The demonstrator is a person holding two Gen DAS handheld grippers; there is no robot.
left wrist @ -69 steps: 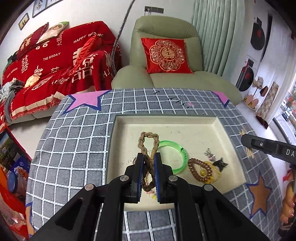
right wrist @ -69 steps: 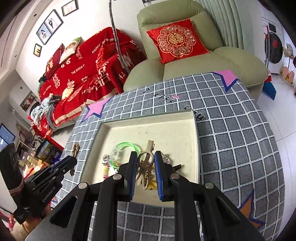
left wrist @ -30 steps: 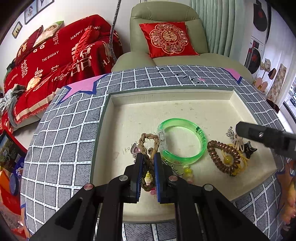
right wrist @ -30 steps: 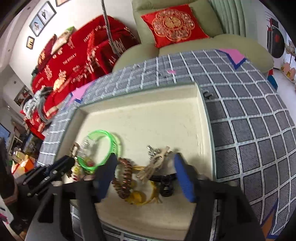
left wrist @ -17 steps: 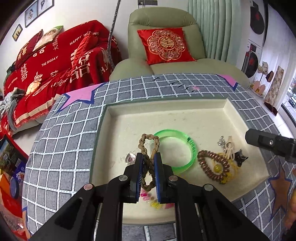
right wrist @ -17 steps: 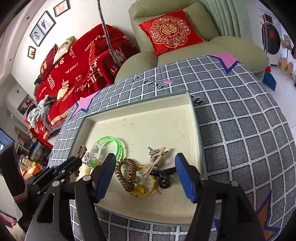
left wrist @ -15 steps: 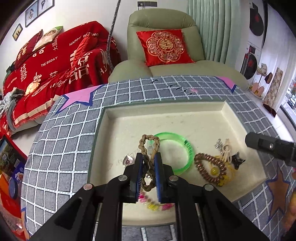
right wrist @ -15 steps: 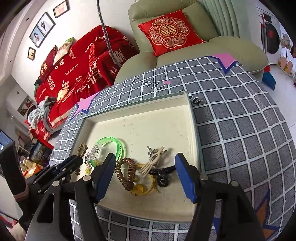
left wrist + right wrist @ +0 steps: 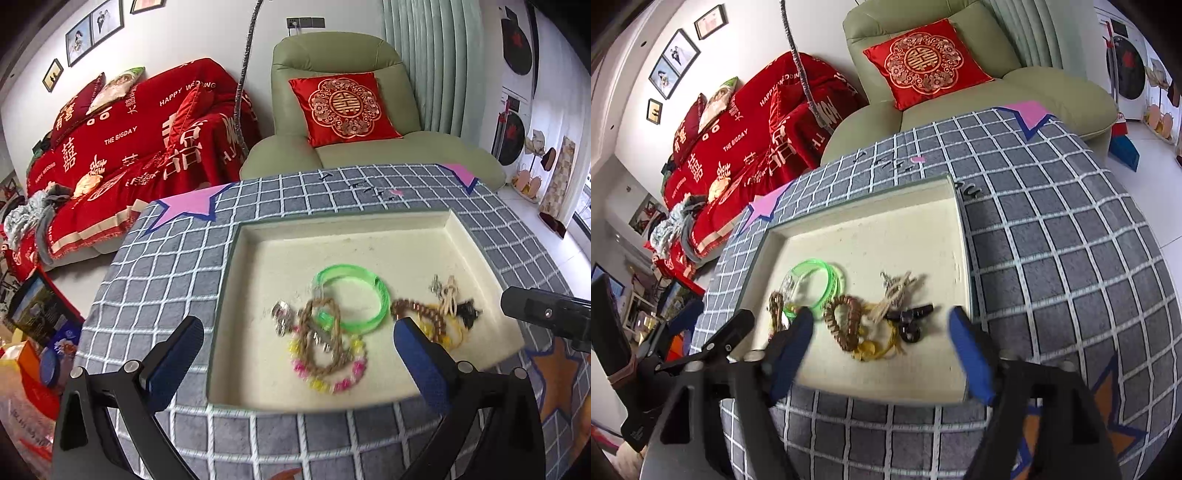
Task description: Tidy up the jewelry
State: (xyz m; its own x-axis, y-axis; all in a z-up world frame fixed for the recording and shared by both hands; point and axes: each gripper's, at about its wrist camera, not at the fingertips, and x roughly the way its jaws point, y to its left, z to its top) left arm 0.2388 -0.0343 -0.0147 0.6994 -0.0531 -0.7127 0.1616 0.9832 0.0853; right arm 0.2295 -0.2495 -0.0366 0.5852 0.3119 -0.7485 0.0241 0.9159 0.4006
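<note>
- The left gripper [image 9: 295, 343] hangs over the near edge of the tray, its jaws opening wide and gripping nothing; the jewelry lies loose below the gap.
- The right gripper [image 9: 879, 332] hovers over the tray's near right part, jaws likewise opening, with nothing pinched between them.
- The cream tray [image 9: 332, 240] sits on a bench covered by a grey checked cloth [image 9: 166, 266].
- In the tray's near half, a braided brown cord [image 9: 321, 332] lies across a pink-and-yellow bead bracelet [image 9: 332, 373], beside a small silver charm [image 9: 281, 314].
- Just behind, a green bangle [image 9: 354, 295] touches the cord.
- To its right lie a brown bead bracelet [image 9: 846, 325], a yellow band [image 9: 871, 350] and a black clip [image 9: 912, 321], bunched together.
- Beyond the bench stand a green armchair [image 9: 332, 55] with a red cushion [image 9: 343, 107] and a red-covered sofa [image 9: 129, 140].
</note>
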